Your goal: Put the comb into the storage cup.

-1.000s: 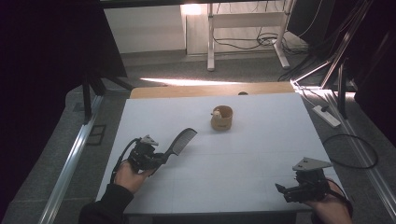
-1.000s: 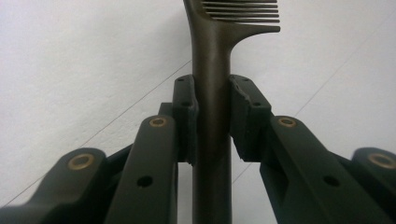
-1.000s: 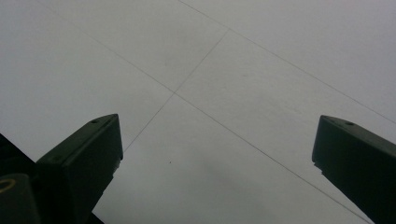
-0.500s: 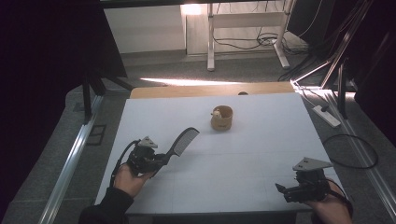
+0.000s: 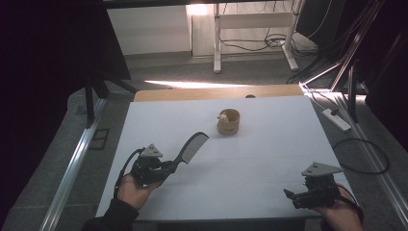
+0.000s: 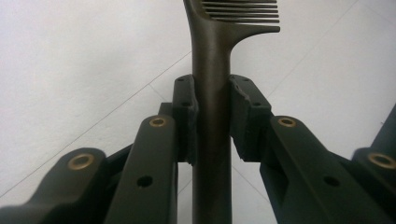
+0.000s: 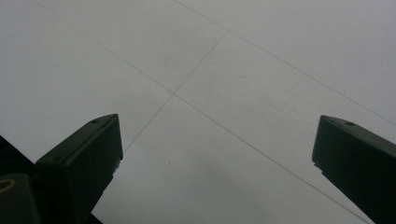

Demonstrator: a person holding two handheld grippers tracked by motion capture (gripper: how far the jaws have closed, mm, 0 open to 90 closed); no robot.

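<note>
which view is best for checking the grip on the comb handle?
Left gripper view: the left gripper has both pads pressed on the comb handle, close up. The high view shows the whole comb sticking out past the jaws, too small to show contact.

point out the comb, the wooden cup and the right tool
comb [image 5: 192,147], high view, on the toothed head.
wooden cup [image 5: 228,126], high view, on its outer wall.
right tool [image 5: 294,196], high view, between its open tips.
</note>
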